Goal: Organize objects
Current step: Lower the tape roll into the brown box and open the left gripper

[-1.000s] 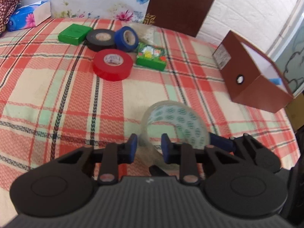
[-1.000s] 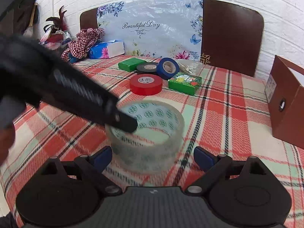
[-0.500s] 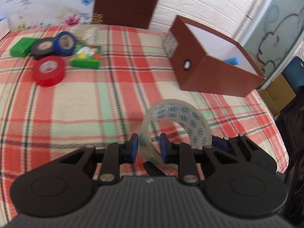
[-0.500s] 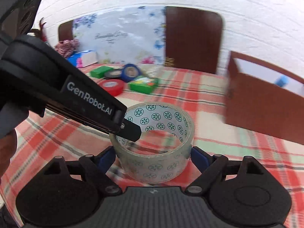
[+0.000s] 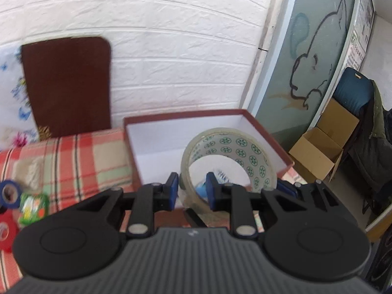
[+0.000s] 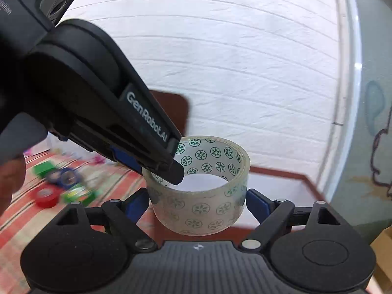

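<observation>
Box (image 5: pixel 267 137): red-brown outside, white inside, open top; on the far right end of the plaid tablecloth (image 5: pixel 80 161), right beneath and beyond the held roll.
Key relation: roll hangs over the near part of the box opening, box floor below it; judged next move a short lowering and release.
Clear tape roll (image 6: pixel 199 191): wide ring, transparent with green rosette print; hole facing up in the right wrist view, off the table, between both grippers.
Left gripper (image 5: pixel 191 191): pinching the roll's left wall, one blue pad outside, one inside the ring.
Right gripper (image 6: pixel 197 207): blue pads against the roll's outer wall on either side, clamping it across its width; judged the nearer, fuller hold.
Leftovers: red tape (image 6: pixel 46 197), blue tape (image 5: pixel 9 193), green packet (image 5: pixel 31 207), far left, well apart from the box.
Blue item (image 5: pixel 202 189): seen through the ring inside the box; too blurred to name.
</observation>
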`<state>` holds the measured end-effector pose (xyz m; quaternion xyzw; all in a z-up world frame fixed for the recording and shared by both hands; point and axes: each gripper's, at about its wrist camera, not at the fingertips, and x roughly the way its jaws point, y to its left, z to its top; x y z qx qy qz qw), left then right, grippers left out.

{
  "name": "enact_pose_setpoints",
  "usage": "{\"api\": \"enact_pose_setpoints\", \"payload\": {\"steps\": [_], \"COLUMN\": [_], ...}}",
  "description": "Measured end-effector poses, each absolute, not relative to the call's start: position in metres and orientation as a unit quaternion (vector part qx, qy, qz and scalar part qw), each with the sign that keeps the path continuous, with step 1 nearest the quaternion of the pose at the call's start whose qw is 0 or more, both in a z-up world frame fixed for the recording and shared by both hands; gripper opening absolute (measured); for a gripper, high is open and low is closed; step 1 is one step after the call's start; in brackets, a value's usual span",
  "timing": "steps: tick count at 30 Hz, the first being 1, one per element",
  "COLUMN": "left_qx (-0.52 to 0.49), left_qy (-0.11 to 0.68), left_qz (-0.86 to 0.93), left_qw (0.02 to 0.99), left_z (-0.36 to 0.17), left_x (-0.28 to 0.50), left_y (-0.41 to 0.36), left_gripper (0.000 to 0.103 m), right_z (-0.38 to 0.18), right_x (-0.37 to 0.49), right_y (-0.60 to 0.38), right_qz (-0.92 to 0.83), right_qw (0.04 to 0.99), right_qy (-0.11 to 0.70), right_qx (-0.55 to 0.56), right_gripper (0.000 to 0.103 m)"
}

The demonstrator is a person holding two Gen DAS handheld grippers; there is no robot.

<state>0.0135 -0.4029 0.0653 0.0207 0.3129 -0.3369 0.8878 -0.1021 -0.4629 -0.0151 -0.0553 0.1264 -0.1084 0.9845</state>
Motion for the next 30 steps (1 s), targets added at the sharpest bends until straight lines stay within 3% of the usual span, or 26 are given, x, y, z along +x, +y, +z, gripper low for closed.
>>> {"api": "enact_pose_setpoints", "payload": {"steps": [9, 14, 18, 30], "left_qx": [0.023, 0.028, 0.026, 0.03], "left_qy": [0.342, 0.349, 0.337, 0.304], "left_qz": [-0.323, -0.319, -0.328, -0.337], "left_qw": [0.882, 0.881, 0.882, 0.891], "left_z": [0.045, 0.029, 0.034, 0.063], "left_x": [0.064, 0.074, 0.067, 0.01], "left_y": [-0.455, -0.465, -0.466, -0.427], "left_gripper": [0.026, 0.034, 0.042, 0.044], "right_z": [-0.034, -0.046, -0.048, -0.037], "right_x": [-0.061, -0.045, -0.046, -0.104], "right_y": [-0.509, -0.505, -0.499, -0.46], "right_qz": [-0.116, -0.126, -0.143, -0.135], "right_qw": [0.981, 0.976, 0.975, 0.981], "right_qy": [0.151, 0.167, 0.155, 0.129], "right_qx": [-0.047, -0.06, -0.076, -0.051], "right_gripper": [0.086, 0.085, 0.087, 0.087]}}
